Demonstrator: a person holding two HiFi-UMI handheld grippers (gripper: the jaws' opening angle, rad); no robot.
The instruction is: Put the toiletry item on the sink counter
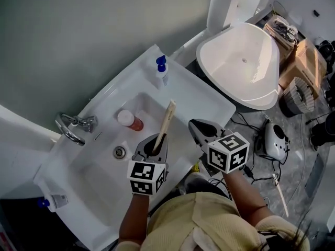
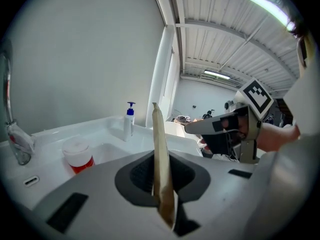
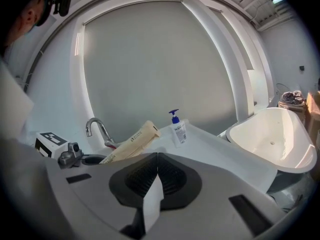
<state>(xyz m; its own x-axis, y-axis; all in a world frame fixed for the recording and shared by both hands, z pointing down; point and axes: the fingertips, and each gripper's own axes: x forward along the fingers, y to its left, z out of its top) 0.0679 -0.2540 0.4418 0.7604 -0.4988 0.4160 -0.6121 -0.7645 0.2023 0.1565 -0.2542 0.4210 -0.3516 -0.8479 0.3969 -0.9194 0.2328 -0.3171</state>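
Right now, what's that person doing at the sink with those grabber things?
A person holds a hand-held gripper in each hand. The left hand-held gripper is shut on a tan tube, which sticks up over the sink basin. The right hand-held gripper is shut and empty. The tube is not on the counter yet.

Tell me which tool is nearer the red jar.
Left. The left tool, gripping the tube, is close beside the red jar; the right tool is farther off, beyond the left.

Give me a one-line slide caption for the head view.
The left gripper holds a beige tube above the white sink; the right gripper is shut and empty beside it.
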